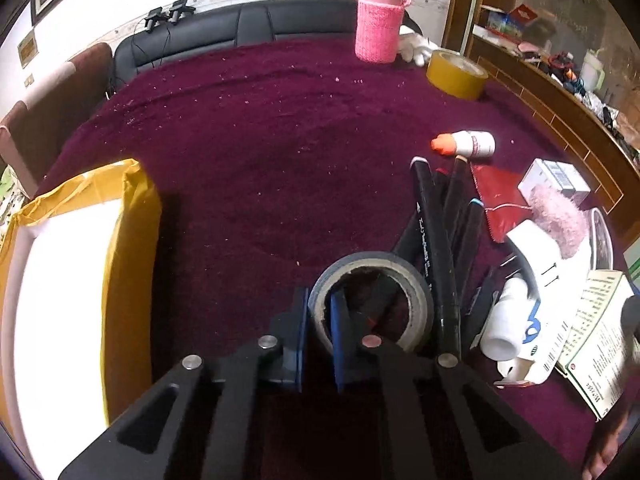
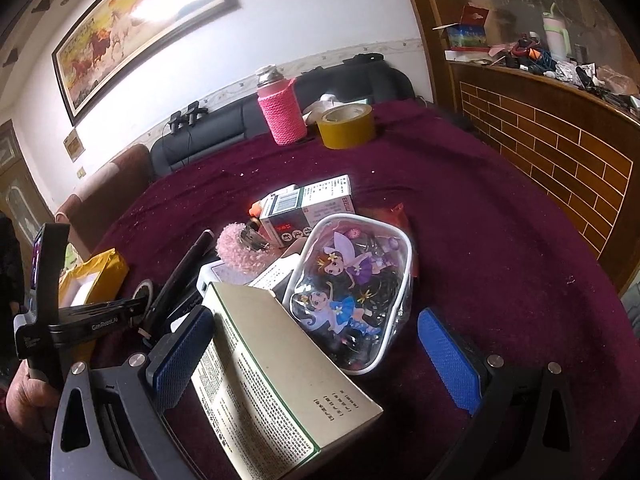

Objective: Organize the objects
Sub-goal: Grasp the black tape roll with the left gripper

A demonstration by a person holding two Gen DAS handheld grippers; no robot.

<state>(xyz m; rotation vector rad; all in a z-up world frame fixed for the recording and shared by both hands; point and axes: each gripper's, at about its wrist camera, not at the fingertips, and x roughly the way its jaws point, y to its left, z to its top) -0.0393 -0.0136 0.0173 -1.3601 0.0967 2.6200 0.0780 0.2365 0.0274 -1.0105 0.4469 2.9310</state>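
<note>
My left gripper (image 1: 320, 332) is shut on the wall of a grey tape roll (image 1: 374, 264), one finger inside the ring and one outside, on the maroon cloth. Black markers (image 1: 436, 240) lie just right of it. A yellow padded envelope (image 1: 80, 264) lies to the left. My right gripper (image 2: 320, 360) is open, its jaws wide apart around the near end of a beige printed box (image 2: 280, 380); whether its left pad (image 2: 184, 356) touches the box I cannot tell. A clear cartoon pouch (image 2: 352, 292) lies just beyond. The left gripper also shows in the right wrist view (image 2: 120, 312).
A pink knitted flask (image 1: 378, 26) and a yellow tape roll (image 1: 456, 74) stand at the far edge. A white bottle with an orange cap (image 1: 468, 144), a red packet (image 1: 500, 200), a pink fluffy thing (image 1: 556, 220), small boxes (image 2: 308, 208) and a white tube (image 1: 508, 320) crowd the right. A wooden counter (image 2: 560, 148) stands to the right.
</note>
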